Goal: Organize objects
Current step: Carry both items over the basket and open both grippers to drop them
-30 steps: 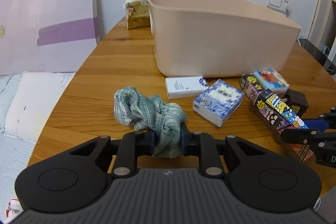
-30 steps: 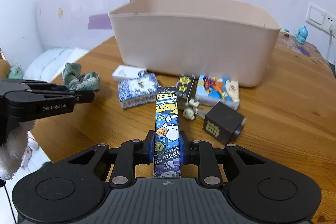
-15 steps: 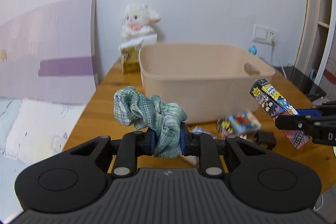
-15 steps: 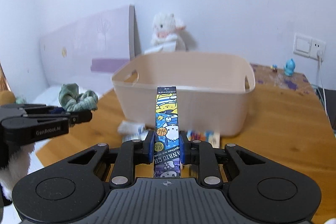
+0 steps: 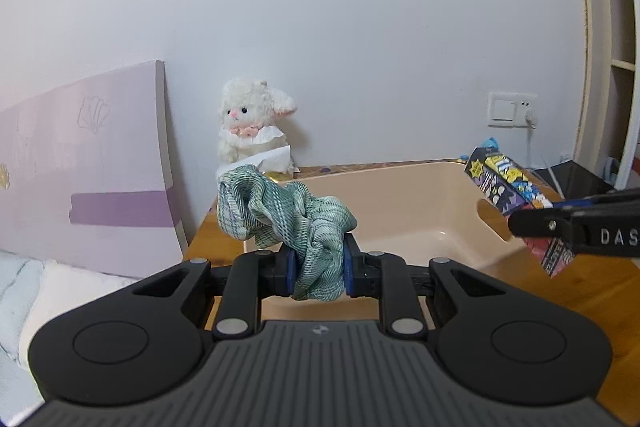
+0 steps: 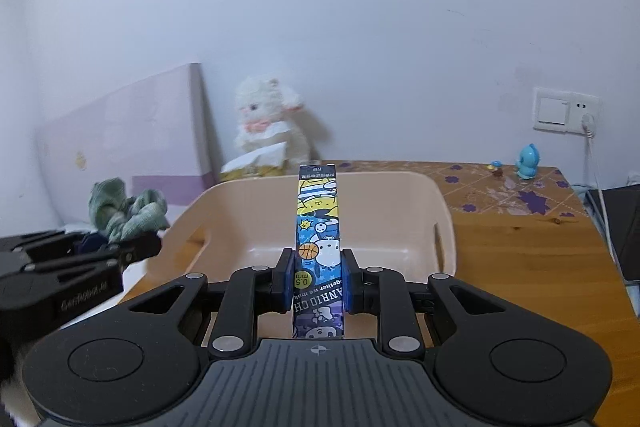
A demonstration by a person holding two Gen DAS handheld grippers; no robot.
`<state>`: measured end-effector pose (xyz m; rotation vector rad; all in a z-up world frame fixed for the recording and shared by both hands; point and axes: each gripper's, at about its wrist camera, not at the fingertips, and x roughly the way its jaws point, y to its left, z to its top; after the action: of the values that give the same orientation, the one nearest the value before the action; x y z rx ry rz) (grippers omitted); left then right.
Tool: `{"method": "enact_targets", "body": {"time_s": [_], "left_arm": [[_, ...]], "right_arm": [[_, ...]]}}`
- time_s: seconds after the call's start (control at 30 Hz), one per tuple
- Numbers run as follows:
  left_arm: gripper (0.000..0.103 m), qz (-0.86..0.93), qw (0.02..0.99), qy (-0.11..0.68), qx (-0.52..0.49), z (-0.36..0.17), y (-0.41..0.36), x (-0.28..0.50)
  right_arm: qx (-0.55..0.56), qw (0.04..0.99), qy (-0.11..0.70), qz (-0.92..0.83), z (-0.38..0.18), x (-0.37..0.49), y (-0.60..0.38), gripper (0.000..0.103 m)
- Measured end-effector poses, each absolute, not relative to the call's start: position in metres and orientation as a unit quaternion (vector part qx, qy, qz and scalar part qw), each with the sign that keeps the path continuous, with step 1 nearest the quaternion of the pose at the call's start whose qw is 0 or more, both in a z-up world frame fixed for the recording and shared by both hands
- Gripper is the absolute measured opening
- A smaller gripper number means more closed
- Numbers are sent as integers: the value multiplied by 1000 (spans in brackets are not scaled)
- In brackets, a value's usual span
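Observation:
My left gripper [image 5: 319,269] is shut on a green checked scrunchie [image 5: 280,211] and holds it in the air over the near left rim of the beige plastic basket [image 5: 400,195]. My right gripper [image 6: 318,285] is shut on a long blue cartoon pen box [image 6: 319,227], held above the basket's near rim [image 6: 444,211]. The basket's inside looks empty. In the left wrist view the pen box [image 5: 508,195] and right gripper [image 5: 560,223] are at the right. In the right wrist view the scrunchie [image 6: 124,209] and left gripper [image 6: 100,251] are at the left.
The basket stands on a wooden table [image 6: 540,255]. A white plush lamb [image 5: 250,125] and a tissue pack [image 6: 256,163] stand behind the basket by the wall. Small blue figurines [image 6: 526,167] stand at the back right. A purple headboard [image 5: 80,171] is left of the table.
Both grippers have risen from the table with their objects and moved forward over the basket's near rim. The other loose items on the table have dropped out of view.

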<state>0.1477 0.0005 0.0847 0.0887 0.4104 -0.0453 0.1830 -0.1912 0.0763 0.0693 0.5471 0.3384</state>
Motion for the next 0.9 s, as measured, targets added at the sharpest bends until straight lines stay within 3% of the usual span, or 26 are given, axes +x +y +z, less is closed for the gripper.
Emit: {"method": "enact_targets", "body": {"time_s": [0.43, 0.5, 0.57, 0.6, 0.63, 0.67, 0.73, 0.8, 0.83, 0.9], "left_arm": [[24, 12, 964, 254, 80, 44, -16, 226], [25, 19, 959, 269, 89, 37, -18, 233], [30, 22, 957, 277, 87, 33, -15, 235], [39, 15, 957, 280, 78, 33, -13, 234], [51, 10, 957, 282, 69, 34, -10, 233], [57, 6, 958, 281, 61, 36, -8, 230], [65, 5, 960, 274, 58, 41, -7, 223], [66, 5, 961, 269, 66, 47, -7, 215], [73, 5, 961, 268, 68, 50, -7, 211], [86, 5, 962, 265, 65, 55, -5, 202]], "right_arm": [[4, 935, 340, 97, 16, 259, -182, 20], [-8, 939, 330, 101, 16, 253, -180, 28], [-10, 939, 326, 107, 18, 248, -180, 47], [-11, 942, 321, 103, 21, 245, -181, 55], [-9, 944, 314, 100, 24, 240, -183, 70], [-5, 946, 308, 101, 27, 237, -185, 78], [2, 946, 305, 107, 33, 229, -190, 81], [6, 946, 305, 114, 38, 221, -195, 96], [9, 946, 303, 116, 39, 216, -197, 103], [12, 945, 305, 117, 41, 207, -202, 103]]}}
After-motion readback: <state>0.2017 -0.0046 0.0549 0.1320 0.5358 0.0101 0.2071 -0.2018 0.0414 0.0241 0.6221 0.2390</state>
